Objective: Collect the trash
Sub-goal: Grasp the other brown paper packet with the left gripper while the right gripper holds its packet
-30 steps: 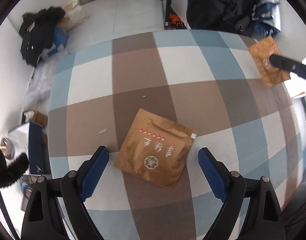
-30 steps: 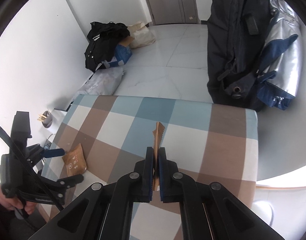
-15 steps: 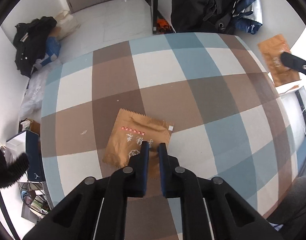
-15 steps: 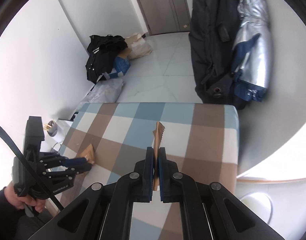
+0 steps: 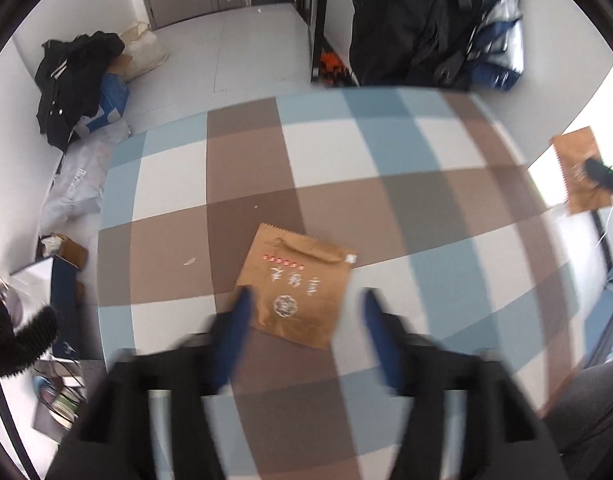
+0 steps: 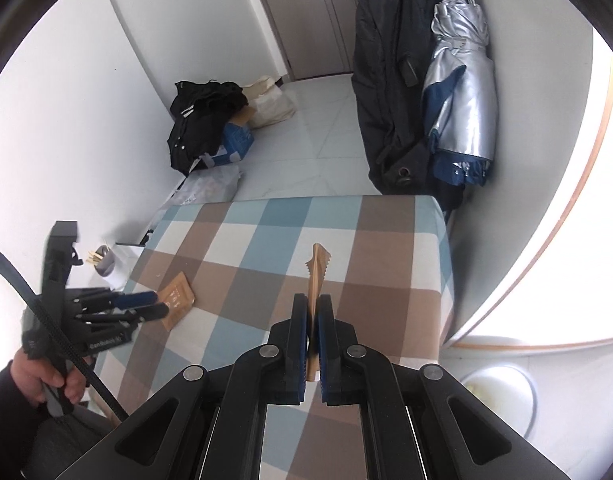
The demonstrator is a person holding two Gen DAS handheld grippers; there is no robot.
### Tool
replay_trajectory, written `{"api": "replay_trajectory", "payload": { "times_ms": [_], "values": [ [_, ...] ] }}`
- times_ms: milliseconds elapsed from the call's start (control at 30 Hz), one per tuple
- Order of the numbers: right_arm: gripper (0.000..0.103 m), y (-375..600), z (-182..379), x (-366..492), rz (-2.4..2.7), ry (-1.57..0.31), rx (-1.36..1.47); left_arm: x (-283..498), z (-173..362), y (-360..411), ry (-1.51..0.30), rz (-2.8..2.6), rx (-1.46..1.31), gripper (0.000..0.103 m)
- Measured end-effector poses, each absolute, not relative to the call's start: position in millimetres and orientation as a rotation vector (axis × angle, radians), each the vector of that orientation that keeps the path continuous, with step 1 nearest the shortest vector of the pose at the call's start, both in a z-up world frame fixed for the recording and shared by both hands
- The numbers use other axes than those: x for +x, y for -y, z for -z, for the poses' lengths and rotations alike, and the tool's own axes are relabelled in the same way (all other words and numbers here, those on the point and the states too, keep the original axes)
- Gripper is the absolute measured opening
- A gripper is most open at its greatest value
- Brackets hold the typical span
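Observation:
A brown paper packet (image 5: 298, 288) with white print lies flat on the checked tablecloth (image 5: 346, 152). My left gripper (image 5: 306, 320) hangs just above its near edge. Its jaws are opening, motion-blurred, with the packet between the blue fingers (image 5: 236, 320) and no grip on it. The right wrist view shows the same packet (image 6: 178, 296) by the left gripper (image 6: 146, 304). My right gripper (image 6: 313, 320) is shut on a second brown packet (image 6: 316, 276), held edge-on above the table's right part. That second packet (image 5: 578, 168) also shows at the right of the left wrist view.
A white round bin (image 6: 534, 400) stands on the floor beyond the table's right edge. A black coat (image 6: 386, 80) and a silver umbrella (image 6: 462, 92) hang behind the table. Bags and dark clothes (image 6: 206, 120) lie on the floor at the left. A person's hand (image 6: 38, 376) holds the left gripper.
The left gripper's jaws shut over the table packet's near edge, then spread apart again; the packet still lies on the cloth. The right gripper rose and moved right with its packet.

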State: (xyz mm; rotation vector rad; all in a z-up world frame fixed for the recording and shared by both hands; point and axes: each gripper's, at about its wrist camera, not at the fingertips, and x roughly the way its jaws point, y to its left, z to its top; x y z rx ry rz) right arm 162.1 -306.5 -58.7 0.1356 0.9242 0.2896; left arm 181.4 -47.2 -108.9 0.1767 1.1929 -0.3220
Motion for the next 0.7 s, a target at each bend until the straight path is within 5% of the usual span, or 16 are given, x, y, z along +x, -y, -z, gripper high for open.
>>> {"api": "replay_trajectory", "payload": {
  "times_ms": [133,233,433,500,567,700],
  "values": [
    [0.004,309.0,58.2,165.2,-0.297,-0.923,0.141,192.3,122.2,48.0,-1.245,0.315,0.218,0.064],
    [0.004,311.8,58.4,168.8,-0.299,-0.92,0.15,199.1,125.2,46.7,-1.24,0.341,0.265,0.08],
    [0.004,316.4,59.4,173.9,-0.307,-0.927,0.165,203.8,126.5,41.5,-1.214,0.445,0.327,0.078],
    [0.004,316.9,59.4,174.4,-0.307,-0.926,0.165,204.9,125.8,37.1,-1.208,0.444,0.309,0.071],
    [0.004,317.8,59.0,174.5,-0.305,-0.925,0.168,205.5,123.2,32.0,-1.199,0.429,0.282,0.052],
    [0.004,320.0,59.0,174.8,-0.302,-0.924,0.173,203.2,122.1,28.0,-1.201,0.422,0.255,0.041]
  ]
}}
